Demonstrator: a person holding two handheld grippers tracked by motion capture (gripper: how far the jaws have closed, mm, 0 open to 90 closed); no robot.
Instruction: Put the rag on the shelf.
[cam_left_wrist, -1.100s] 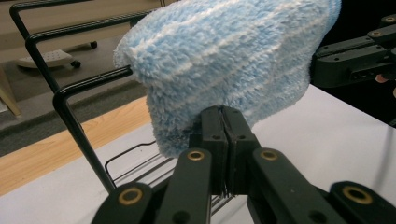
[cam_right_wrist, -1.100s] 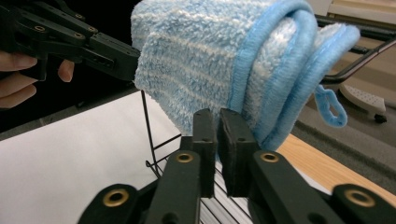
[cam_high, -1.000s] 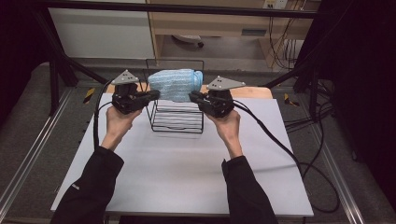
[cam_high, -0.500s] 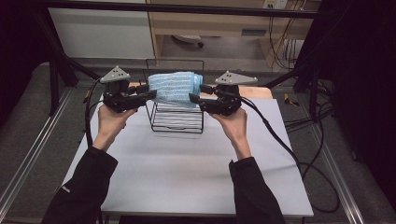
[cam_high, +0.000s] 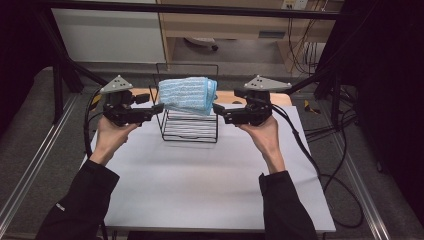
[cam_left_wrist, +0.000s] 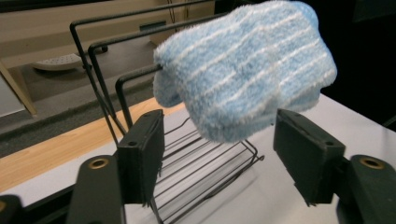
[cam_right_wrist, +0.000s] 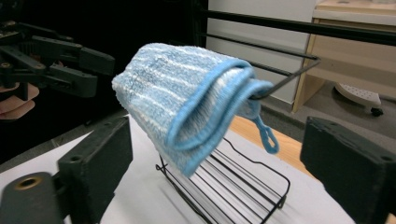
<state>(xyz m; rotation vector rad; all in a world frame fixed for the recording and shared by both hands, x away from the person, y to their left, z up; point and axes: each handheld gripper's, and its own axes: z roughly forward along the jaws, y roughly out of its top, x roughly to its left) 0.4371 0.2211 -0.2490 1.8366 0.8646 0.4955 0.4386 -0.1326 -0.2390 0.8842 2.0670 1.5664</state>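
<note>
A folded light-blue striped towel (cam_high: 189, 94) hangs over the top bar of a black wire rack (cam_high: 190, 131) at the back of the table. My left gripper (cam_high: 158, 107) is just left of the towel and my right gripper (cam_high: 218, 108) just right of it, both clear of the cloth. Both pairs of jaws have just been opening and hold nothing. In the left gripper view the towel (cam_left_wrist: 247, 70) hangs beyond the open left gripper (cam_left_wrist: 224, 149). In the right gripper view its bound edge and loop (cam_right_wrist: 267, 135) show beyond the open right gripper (cam_right_wrist: 219, 158).
The rack stands on a white table top (cam_high: 200, 185) with a wooden strip (cam_high: 230, 96) along its far edge. Cables (cam_high: 320, 165) trail off to the right. Beyond the table are a shelf unit and black frame bars (cam_high: 60, 75).
Both grippers have let go of the towel and drawn outward and slightly up, away from it. Their jaws went from shut to open. The towel stays draped on the rack.
</note>
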